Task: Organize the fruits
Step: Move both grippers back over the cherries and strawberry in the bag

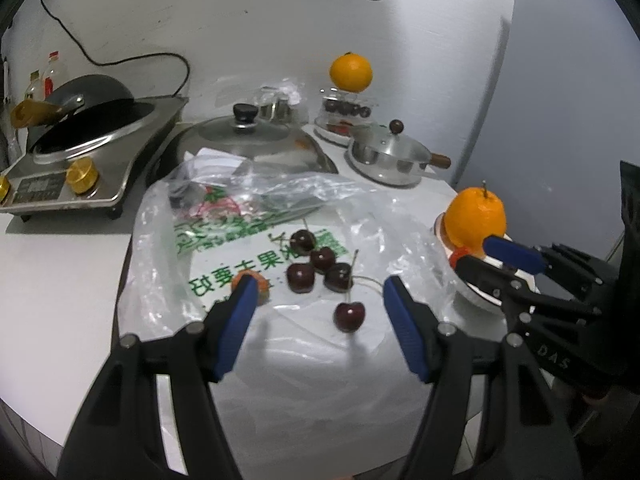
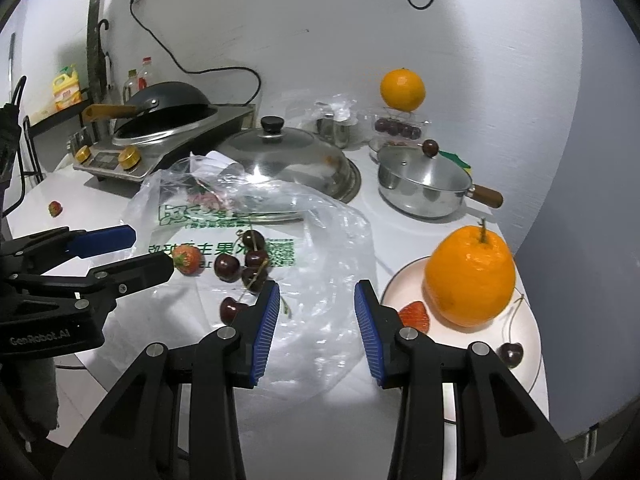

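Several dark cherries (image 1: 316,266) (image 2: 244,260) and a strawberry (image 2: 188,261) lie on a flattened clear plastic bag (image 1: 280,216) (image 2: 320,248). One cherry (image 1: 349,316) (image 2: 232,309) lies apart, nearer me. My left gripper (image 1: 316,292) (image 2: 154,252) is open and empty over the fruit; its left finger hides most of the strawberry (image 1: 262,282). My right gripper (image 2: 317,300) (image 1: 476,254) is open and empty beside a white plate (image 2: 532,340) (image 1: 476,296). The plate holds an orange (image 2: 470,276) (image 1: 475,218), a strawberry (image 2: 414,315) and a cherry (image 2: 511,354).
A lidded saucepan (image 2: 424,188) (image 1: 386,156), a large domed lid (image 2: 280,156) (image 1: 256,140) and an induction cooker with a wok (image 1: 80,148) (image 2: 160,128) stand behind. A second orange (image 2: 402,89) (image 1: 351,72) sits on a cherry box at the back. A stray strawberry (image 2: 55,209) lies far left.
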The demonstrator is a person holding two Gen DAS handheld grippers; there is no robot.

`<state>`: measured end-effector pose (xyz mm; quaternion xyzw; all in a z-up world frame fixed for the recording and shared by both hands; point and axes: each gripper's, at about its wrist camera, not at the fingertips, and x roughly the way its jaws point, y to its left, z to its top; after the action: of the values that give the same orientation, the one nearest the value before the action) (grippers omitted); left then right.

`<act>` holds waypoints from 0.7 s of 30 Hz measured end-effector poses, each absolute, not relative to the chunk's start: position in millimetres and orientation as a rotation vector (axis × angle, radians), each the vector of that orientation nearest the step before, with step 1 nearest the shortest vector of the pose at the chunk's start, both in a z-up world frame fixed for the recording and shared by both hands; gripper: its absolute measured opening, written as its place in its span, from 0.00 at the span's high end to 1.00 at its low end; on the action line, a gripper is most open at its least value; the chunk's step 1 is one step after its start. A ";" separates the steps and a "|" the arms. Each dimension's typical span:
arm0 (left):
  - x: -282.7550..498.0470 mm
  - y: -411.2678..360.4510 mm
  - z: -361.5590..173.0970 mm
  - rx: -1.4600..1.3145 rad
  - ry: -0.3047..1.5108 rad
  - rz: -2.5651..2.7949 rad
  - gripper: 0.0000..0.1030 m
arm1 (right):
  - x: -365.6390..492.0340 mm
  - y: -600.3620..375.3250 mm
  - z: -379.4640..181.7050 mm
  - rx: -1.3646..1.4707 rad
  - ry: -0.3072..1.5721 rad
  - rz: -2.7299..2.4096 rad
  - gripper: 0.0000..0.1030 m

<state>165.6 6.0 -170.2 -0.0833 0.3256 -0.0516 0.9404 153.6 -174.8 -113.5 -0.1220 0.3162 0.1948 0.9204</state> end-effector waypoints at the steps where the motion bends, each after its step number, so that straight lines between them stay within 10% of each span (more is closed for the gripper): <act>1: 165.3 8.3 -170.9 -0.172 0.664 -0.103 0.35 | 153.7 -171.6 -114.0 -0.254 0.651 0.404 0.60; 21: 170.3 43.2 -186.6 -0.197 0.692 -0.059 0.35 | 163.0 -127.9 -137.5 -0.268 0.709 0.474 0.60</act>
<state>170.3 43.2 -186.6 -0.0962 0.3385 -0.0290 0.9356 163.0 -127.9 -137.5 -0.1296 0.3427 0.2290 0.9018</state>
